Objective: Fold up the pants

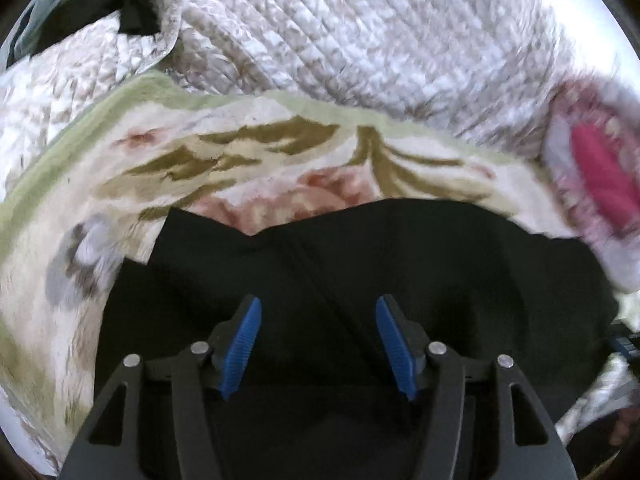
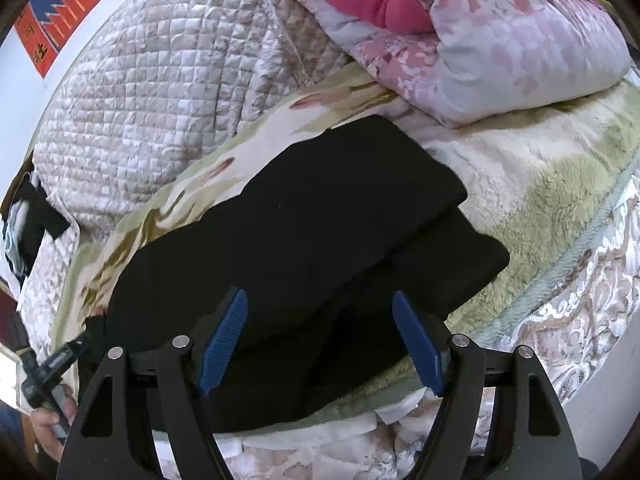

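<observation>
Black pants [image 2: 304,224] lie folded on a floral fleece blanket [image 2: 540,176], one layer stacked over another. They also fill the lower middle of the left wrist view [image 1: 360,264]. My left gripper [image 1: 318,308] is open and empty, hovering just above the pants. My right gripper [image 2: 320,300] is open and empty above the near edge of the pants. The left gripper's body shows at the lower left of the right wrist view [image 2: 52,364], held by a hand.
A quilted beige bedspread [image 1: 340,28] is bunched behind the blanket. A folded pink floral duvet [image 2: 500,52] with a magenta lining lies at the right. A red and blue wall hanging [image 2: 52,20] is at the far left. The bed edge [image 2: 560,320] drops off at the right.
</observation>
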Demonstrator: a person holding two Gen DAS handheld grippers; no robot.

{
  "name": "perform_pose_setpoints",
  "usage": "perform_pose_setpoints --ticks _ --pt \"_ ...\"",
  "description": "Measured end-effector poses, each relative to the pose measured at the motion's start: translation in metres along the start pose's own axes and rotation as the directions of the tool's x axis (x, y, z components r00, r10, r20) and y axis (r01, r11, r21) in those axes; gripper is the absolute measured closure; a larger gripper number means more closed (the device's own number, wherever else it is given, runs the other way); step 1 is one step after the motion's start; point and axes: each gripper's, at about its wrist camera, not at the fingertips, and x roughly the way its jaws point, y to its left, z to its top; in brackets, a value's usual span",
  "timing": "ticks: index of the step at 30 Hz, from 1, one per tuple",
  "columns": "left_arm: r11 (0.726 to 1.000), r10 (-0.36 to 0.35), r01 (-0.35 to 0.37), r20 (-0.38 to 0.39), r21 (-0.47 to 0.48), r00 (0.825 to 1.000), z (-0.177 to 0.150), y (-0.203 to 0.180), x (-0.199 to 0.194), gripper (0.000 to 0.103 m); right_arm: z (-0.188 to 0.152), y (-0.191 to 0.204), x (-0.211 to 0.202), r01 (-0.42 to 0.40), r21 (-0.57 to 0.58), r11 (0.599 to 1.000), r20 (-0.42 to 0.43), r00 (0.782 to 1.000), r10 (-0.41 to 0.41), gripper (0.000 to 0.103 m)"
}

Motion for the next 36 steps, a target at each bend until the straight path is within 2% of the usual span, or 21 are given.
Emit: perform_pose_setpoints --ticks 2,4,6,7,9,13,15,16,21,22,23,25,26,32,36 --pt "0.996 0.056 -0.055 -0.001 0.069 0.998 0.000 -0.014 0.014 0.041 0.002 -0.002 0.000 0.000 0.016 1.000 0.009 1.000 0.000 0.028" --pt "0.994 0.072 -0.071 -0.009 0.089 0.997 -0.004 -0.021 0.025 0.052 0.004 -0.005 0.000 -0.001 0.035 0.999 0.015 1.000 0.001 0.031" --pt "0.995 0.054 -0.054 0.007 0.081 0.999 -0.007 -0.023 0.024 0.069 0.006 -0.008 0.001 0.009 0.043 0.999 0.020 1.000 -0.010 0.036" --pt "0.992 0.069 -0.071 0.018 0.100 0.997 -0.008 -0.025 0.022 0.075 0.007 -0.010 0.001 0.015 0.054 0.998 0.023 1.000 -0.016 0.041" --pt "0.992 0.079 -0.083 0.035 0.100 0.996 -0.007 -0.024 0.018 0.094 0.010 -0.014 0.003 0.016 0.081 0.997 0.028 0.999 -0.019 0.042" --pt "0.998 0.050 -0.051 0.044 0.027 0.998 -0.006 -0.009 0.007 0.097 0.020 -0.022 0.007 0.011 0.139 0.990 0.039 0.999 -0.017 0.042" --pt "0.999 0.042 -0.042 0.076 -0.006 0.996 -0.007 -0.001 -0.004 0.097 0.025 -0.028 0.006 0.033 0.170 0.985 0.057 0.997 -0.043 0.042" --pt "0.999 0.035 -0.033 0.092 -0.024 0.995 -0.007 0.003 -0.011 0.101 0.028 -0.032 0.006 0.036 0.187 0.982 0.064 0.997 -0.049 0.042" --pt "0.985 0.047 -0.019 0.161 -0.173 0.986 -0.022 0.046 -0.045 0.100 0.034 -0.044 0.013 0.031 0.238 0.971 0.057 0.997 -0.046 0.042" --pt "0.980 0.044 -0.013 0.156 -0.196 0.987 -0.027 0.054 -0.047 0.100 0.035 -0.043 0.013 0.028 0.235 0.972 0.062 0.997 -0.044 0.044" --pt "0.975 0.039 -0.006 0.143 -0.223 0.989 -0.034 0.063 -0.047 0.100 0.035 -0.042 0.013 0.020 0.232 0.972 0.069 0.997 -0.037 0.058" --pt "0.969 0.029 0.002 0.121 -0.249 0.992 -0.045 0.073 -0.047 0.100 0.035 -0.043 0.014 0.033 0.236 0.971 0.072 0.996 -0.051 0.075" --pt "0.968 0.027 0.002 0.112 -0.253 0.993 -0.050 0.076 -0.047 0.100 0.035 -0.044 0.014 0.026 0.244 0.969 0.072 0.996 -0.045 0.079" --pt "0.968 0.009 0.022 0.123 -0.249 0.992 -0.053 0.072 -0.052 0.100 0.033 -0.047 0.014 0.019 0.243 0.970 0.080 0.996 -0.040 0.080" --pt "0.956 -0.013 0.041 0.096 -0.292 0.995 -0.054 0.081 -0.045 0.100 0.033 -0.048 0.014 0.011 0.249 0.968 0.085 0.996 -0.033 0.081"
